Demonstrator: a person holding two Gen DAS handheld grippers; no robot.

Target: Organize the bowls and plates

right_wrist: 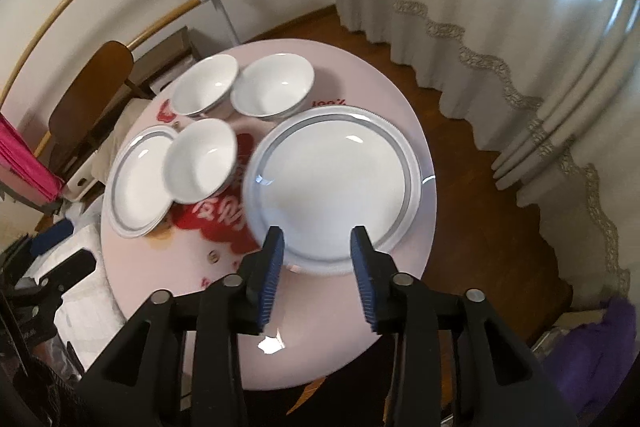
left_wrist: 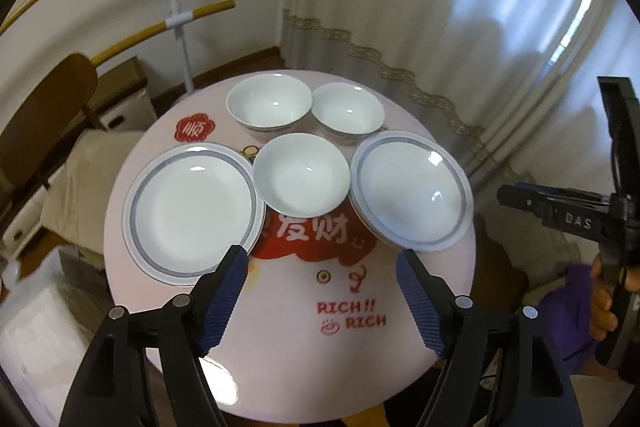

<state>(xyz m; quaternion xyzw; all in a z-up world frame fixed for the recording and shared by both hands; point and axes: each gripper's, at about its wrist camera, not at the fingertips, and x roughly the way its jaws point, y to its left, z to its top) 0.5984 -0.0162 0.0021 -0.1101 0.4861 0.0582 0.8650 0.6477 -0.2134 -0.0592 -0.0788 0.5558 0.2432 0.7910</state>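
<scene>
A round pink table [left_wrist: 288,359] holds three white bowls and grey-rimmed plates. Two bowls stand at the back [left_wrist: 269,105] [left_wrist: 347,111], one in the middle [left_wrist: 302,174]. A single plate [left_wrist: 192,213] lies at the left. A stack of plates [left_wrist: 412,189] lies at the right. My left gripper [left_wrist: 320,291] is open, above the table's near side, between the plates. My right gripper [right_wrist: 318,259] is open over the near rim of the plate stack [right_wrist: 332,179]; the middle bowl [right_wrist: 200,159] and left plate [right_wrist: 138,183] lie to its left.
A brown chair [left_wrist: 44,131] stands left of the table. A white rack with wooden bars [left_wrist: 180,23] stands behind. Curtains [left_wrist: 400,7] hang at the back and right. Wooden floor [right_wrist: 480,187] lies right of the table. Boxes and bags [left_wrist: 36,327] sit at the left.
</scene>
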